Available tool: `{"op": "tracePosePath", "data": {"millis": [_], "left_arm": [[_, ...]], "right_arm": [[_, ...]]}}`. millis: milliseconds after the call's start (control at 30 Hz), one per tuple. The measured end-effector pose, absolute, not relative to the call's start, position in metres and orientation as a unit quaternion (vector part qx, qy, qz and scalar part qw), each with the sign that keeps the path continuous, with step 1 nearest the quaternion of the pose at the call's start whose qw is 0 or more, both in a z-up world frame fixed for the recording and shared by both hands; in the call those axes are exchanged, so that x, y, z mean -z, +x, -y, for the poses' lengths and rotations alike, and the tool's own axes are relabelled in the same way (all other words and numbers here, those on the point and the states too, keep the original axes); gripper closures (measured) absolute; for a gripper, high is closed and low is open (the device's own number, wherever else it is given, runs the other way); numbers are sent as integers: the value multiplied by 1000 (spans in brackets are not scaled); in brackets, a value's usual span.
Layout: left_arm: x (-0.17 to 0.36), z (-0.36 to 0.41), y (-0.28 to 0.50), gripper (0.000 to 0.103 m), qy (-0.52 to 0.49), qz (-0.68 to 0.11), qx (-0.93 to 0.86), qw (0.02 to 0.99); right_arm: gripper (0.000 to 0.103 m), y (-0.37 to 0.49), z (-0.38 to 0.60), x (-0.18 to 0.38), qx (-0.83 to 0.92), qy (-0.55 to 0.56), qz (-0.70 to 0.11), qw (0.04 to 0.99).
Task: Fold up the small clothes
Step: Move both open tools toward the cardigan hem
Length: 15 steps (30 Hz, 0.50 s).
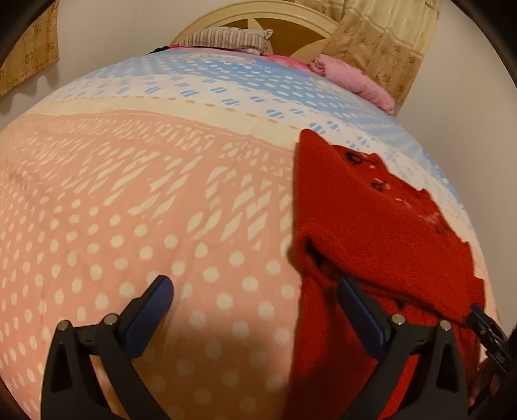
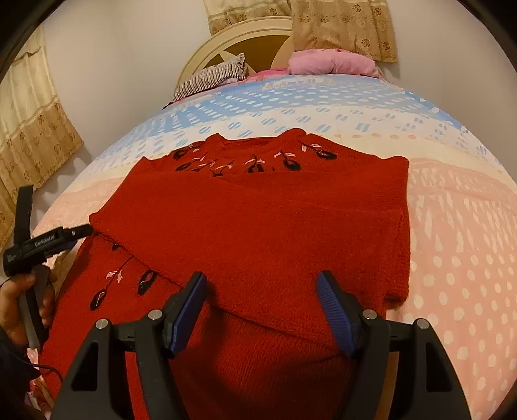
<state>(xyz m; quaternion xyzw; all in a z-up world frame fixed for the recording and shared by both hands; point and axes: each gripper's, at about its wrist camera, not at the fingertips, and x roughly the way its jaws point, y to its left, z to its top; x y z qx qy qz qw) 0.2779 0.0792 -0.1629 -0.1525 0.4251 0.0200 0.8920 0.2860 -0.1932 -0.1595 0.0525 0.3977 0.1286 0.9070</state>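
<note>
A red knit sweater [image 2: 265,219] with black and pink embroidered flowers lies on the bed, one side folded over its front. My right gripper [image 2: 261,284] hovers over its near part, jaws open, with the knit beneath them and neither pad pressing on it. My left gripper [image 1: 255,287] is open wide over the dotted quilt [image 1: 145,210]. Its right finger [image 1: 352,297] overlaps the sweater's [image 1: 371,226] left edge. In the right wrist view a hand [image 2: 19,300] holds the left gripper's black body [image 2: 48,242] beside the folded sleeve's corner.
At the head of the bed are a striped pillow [image 2: 213,77], pink bedding [image 2: 329,63] and a round cream headboard [image 2: 245,35]. Patterned curtains [image 2: 342,29] hang behind and at the left [image 2: 35,135]. The quilt stretches to the right of the sweater [image 2: 458,245].
</note>
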Motion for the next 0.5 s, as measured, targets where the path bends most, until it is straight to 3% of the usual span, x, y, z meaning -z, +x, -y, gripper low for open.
{"op": "tracePosePath", "data": {"millis": [500], "left_arm": [[137,-59,167,0,-84,-405,63,908]], "right_arm": [[27,225,179,161,-147,12,-405,902]]}}
